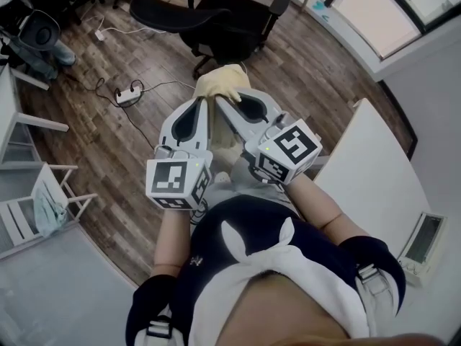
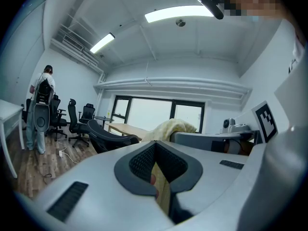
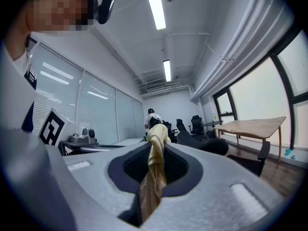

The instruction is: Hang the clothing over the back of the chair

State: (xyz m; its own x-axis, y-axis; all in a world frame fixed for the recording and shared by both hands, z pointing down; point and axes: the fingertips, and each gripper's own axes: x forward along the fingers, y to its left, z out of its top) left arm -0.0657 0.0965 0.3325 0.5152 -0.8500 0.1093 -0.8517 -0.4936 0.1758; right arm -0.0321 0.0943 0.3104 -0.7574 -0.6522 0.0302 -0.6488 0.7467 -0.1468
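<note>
Office floor (image 1: pixel 108 143), left claw (image 1: pixel 207 101) and right claw (image 1: pixel 225 102) clamped on clothing (image 1: pixel 220 83), chair (image 1: pixel 230 20) ahead.

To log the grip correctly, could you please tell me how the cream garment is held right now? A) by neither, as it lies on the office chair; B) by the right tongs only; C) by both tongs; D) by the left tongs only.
C: the cream garment is pinched in the left tongs and the right tongs; each gripper view shows fabric between closed jaws.
</note>
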